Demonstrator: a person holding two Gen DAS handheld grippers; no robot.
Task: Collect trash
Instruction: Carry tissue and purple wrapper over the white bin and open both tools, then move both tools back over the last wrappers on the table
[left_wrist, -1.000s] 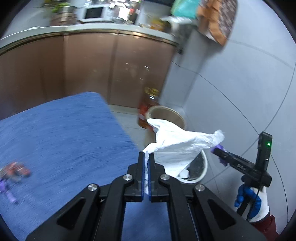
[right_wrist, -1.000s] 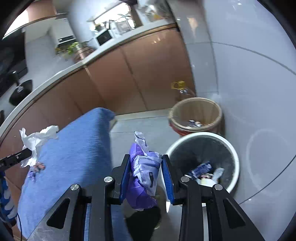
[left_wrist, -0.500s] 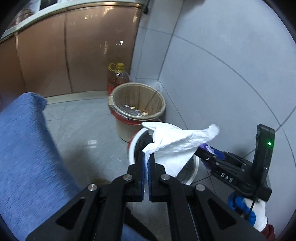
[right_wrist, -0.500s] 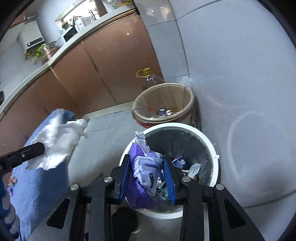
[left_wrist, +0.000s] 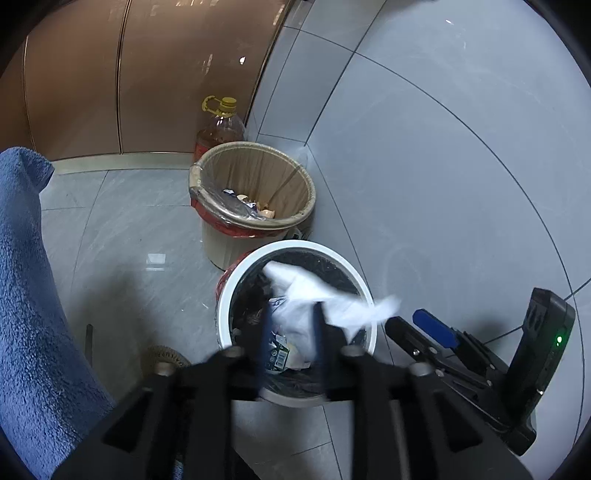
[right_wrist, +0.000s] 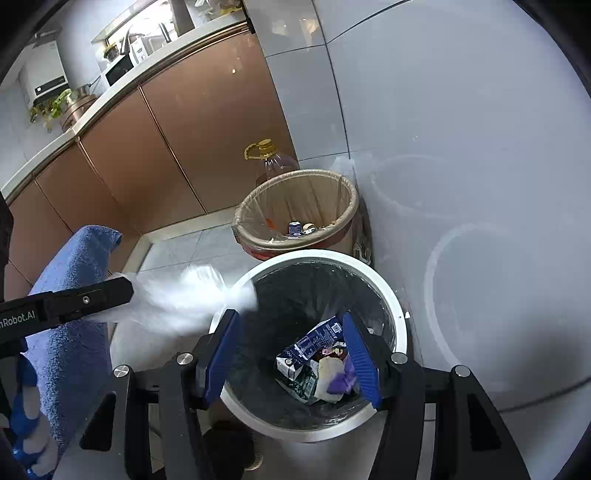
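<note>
A white-rimmed bin with a black liner (left_wrist: 371, 332) (right_wrist: 400, 332) stands on the floor below both grippers. My left gripper (left_wrist: 290, 341) is open above the bin; a crumpled white tissue (left_wrist: 314, 295) (right_wrist: 184, 291), blurred by motion, is loose between and just beyond its fingers over the rim. My right gripper (right_wrist: 291, 349) is open and empty over the bin. A purple wrapper (right_wrist: 341, 380) lies inside on a milk carton (right_wrist: 310, 343) and other trash.
A second bin with a beige liner (left_wrist: 255, 218) (right_wrist: 295, 206) stands behind, with an oil bottle (left_wrist: 221, 125) (right_wrist: 273, 162) by brown cabinets (right_wrist: 184, 140). A blue towel-covered surface (left_wrist: 26, 295) (right_wrist: 70, 314) is at left. A grey tiled wall (left_wrist: 443, 147) is at right.
Both grippers moved over the white bin and opened. The purple wrapper dropped from the right gripper into the bin. The left gripper let go of the tissue, which is falling.
</note>
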